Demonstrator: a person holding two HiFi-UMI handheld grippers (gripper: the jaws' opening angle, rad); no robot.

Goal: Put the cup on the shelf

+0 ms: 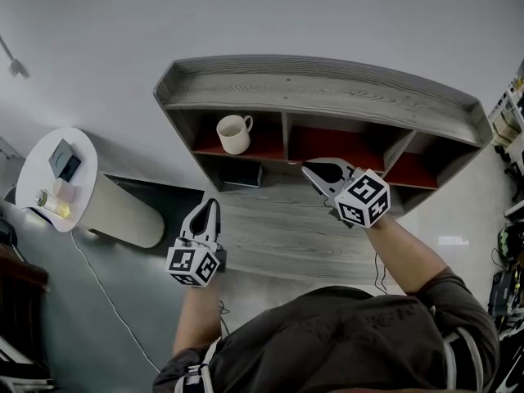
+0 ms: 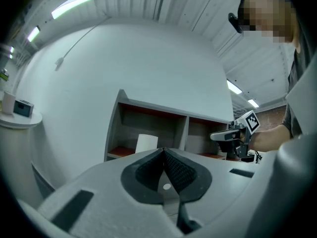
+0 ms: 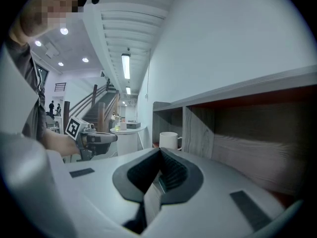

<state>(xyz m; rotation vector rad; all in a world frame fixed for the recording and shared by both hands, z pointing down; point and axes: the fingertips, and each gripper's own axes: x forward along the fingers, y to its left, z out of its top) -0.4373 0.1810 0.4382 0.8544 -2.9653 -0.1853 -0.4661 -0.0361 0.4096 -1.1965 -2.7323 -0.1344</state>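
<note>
The white cup (image 1: 233, 133) stands upright on the red floor of the left compartment of the grey wooden shelf (image 1: 327, 92), handle turned to the right, in the upper middle of the head view; a dark box (image 1: 241, 173) sits in the lower recess just beneath that compartment. The left gripper (image 1: 211, 205) hangs in the lower left centre, well apart from the cup, its jaws pressed together on nothing; the right gripper (image 1: 309, 169) points at the front edge of the middle compartment, its jaws likewise closed with nothing between them. At far left a round white table (image 1: 37, 166) carries a dark device (image 1: 65, 160) and a small bottle (image 1: 51, 204).
</note>
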